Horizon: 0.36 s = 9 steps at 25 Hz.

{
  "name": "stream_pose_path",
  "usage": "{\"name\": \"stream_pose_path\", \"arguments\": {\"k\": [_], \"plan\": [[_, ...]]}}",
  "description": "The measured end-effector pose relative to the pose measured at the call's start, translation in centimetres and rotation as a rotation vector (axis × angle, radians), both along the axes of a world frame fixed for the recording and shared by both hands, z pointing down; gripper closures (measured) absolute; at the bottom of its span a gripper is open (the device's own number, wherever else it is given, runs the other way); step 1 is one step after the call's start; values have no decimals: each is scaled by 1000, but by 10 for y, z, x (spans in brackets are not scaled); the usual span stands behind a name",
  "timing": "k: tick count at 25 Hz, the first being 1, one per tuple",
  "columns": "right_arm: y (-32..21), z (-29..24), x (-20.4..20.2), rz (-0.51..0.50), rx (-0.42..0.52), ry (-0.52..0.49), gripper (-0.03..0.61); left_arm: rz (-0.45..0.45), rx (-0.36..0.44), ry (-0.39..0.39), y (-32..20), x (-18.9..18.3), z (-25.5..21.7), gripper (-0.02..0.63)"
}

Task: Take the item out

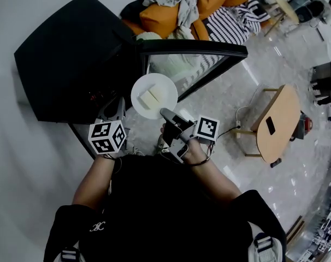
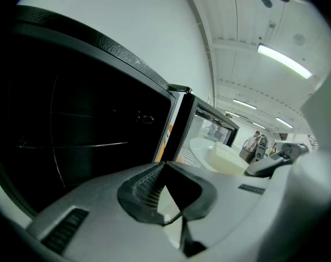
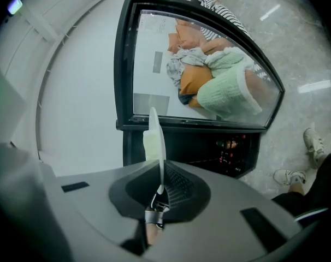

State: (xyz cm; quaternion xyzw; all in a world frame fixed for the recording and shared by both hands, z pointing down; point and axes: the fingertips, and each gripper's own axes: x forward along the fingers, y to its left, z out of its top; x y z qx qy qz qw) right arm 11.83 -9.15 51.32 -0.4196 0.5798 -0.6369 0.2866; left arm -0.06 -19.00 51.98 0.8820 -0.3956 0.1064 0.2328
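Plate held clear of the oven

A white plate (image 1: pixel 166 84) bearing two pale blocks (image 1: pixel 151 98) is pinched at its near rim by the right tongs (image 1: pixel 166 114) and is held level just in front of the black microwave oven (image 1: pixel 67 59), beside its open glass door (image 1: pixel 193 50). The left tongs (image 1: pixel 115 111) are seen pressed together with nothing between them, close to the oven's front and left of the plate.

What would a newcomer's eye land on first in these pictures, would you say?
The white plate with two pale blocks, pinched at its rim by the right gripper, centre of the head view. Behind it, the black oven, its glass door swung open.
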Motion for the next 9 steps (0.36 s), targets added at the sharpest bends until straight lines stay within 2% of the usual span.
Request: {"name": "stream_pose_path", "arguments": {"k": [9], "plan": [[-4, -6, -4, -28, 14, 3, 559, -28, 9, 9, -2, -8, -6, 606]]}}
